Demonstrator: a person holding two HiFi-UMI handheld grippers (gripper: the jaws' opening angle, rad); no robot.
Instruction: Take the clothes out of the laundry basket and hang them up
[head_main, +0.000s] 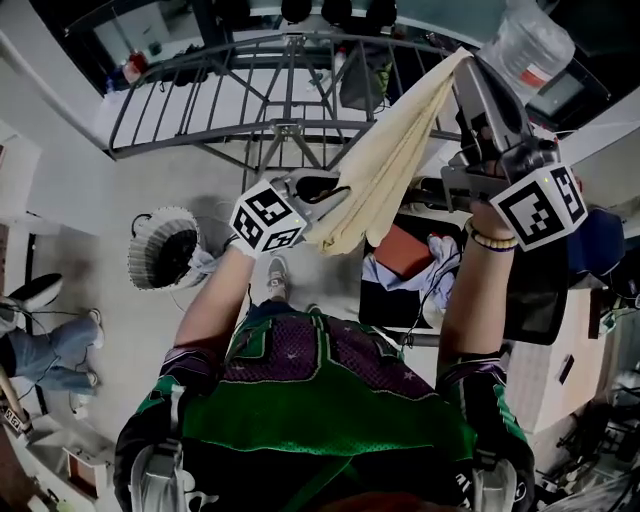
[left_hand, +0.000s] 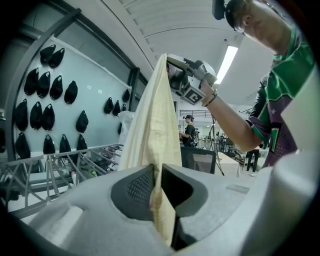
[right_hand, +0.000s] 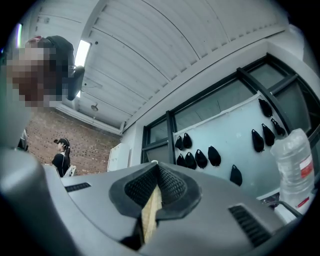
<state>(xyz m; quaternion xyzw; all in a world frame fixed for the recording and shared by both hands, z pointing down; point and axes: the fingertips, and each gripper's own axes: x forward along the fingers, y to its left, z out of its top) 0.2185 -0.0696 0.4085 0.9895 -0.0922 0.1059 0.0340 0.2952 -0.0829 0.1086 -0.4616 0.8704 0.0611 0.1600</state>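
White and mesh-walled, the round laundry basket (head_main: 143, 262) stands on the pale floor at the left of the head view. Its inside is dark, and what lies in it cannot be made out. Right of centre, a dark box-shaped bin (head_main: 385, 305) holds an orange-red item (head_main: 403, 250) and a crumpled pale bluish garment (head_main: 437, 268). The task's thing in hand, a cream cloth (head_main: 390, 160), soft and folded into long creases, runs as a slanting band from the frame's middle up to the upper right, crossing in front of the grey metal drying rack (head_main: 270, 90) with its thin parallel bars. The left gripper (head_main: 330, 195) pinches the cloth's lower end. In the left gripper view its ribbed dark pads (left_hand: 140, 187) are closed on the fabric (left_hand: 152, 120), which rises straight out of them. The right gripper (head_main: 463, 66) clamps the upper end, and its own view shows a narrow cream edge (right_hand: 150, 212) squeezed between jaws pressed together. The left forearm reaches forward and low from the lower left. The right arm, with a beaded bracelet (head_main: 490, 238) at the wrist, is lifted higher, its gripper angled upward. A clear plastic bottle (head_main: 530, 45) sits at the upper right.
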